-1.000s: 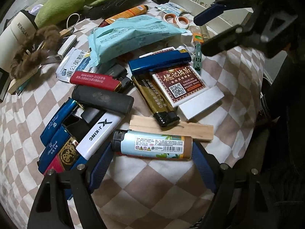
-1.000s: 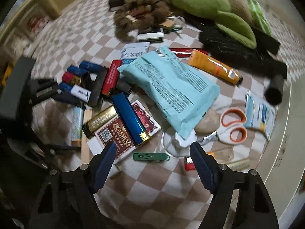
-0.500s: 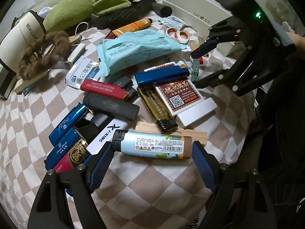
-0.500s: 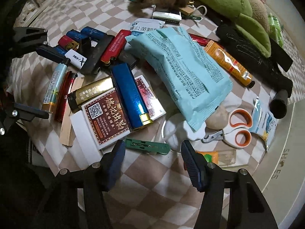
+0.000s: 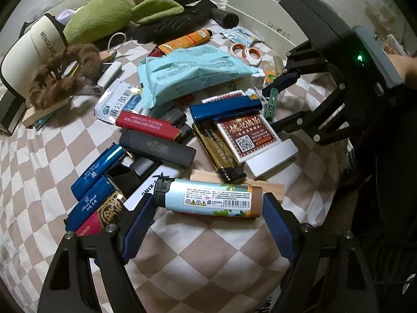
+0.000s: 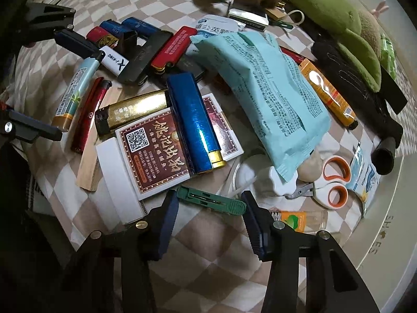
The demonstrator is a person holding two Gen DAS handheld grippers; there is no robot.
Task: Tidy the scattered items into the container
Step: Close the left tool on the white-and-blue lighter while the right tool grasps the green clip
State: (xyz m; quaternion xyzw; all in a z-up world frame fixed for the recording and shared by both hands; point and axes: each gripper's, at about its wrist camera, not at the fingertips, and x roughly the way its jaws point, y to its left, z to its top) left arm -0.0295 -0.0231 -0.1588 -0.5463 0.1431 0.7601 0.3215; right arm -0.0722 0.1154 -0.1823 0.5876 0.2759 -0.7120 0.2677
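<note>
My left gripper (image 5: 207,216) is shut on a pale blue lighter (image 5: 208,197), gripping it end to end just in front of a wooden strip (image 5: 271,186). Whether the lighter is off the checked cloth I cannot tell. My right gripper (image 6: 211,208) points straight down and is shut on a green clip (image 6: 211,199), with a pad pressing on each end. In the left wrist view the right gripper (image 5: 281,88) stands at the right with the clip (image 5: 271,104) hanging in it. A white container (image 5: 260,23) marked SHOES stands at the far edge.
Several lighters (image 5: 159,150) lie heaped on the cloth beside a red card box (image 6: 156,154) and a blue case (image 6: 192,125). Behind are a teal packet (image 6: 265,91), orange tube (image 6: 325,91), scissors (image 6: 333,182), green plush (image 5: 104,18) and black umbrella (image 6: 365,99).
The right gripper's jaws have come together on the green clip, and the gripper has dropped slightly toward it. The left gripper keeps its hold on the pale blue lighter.
</note>
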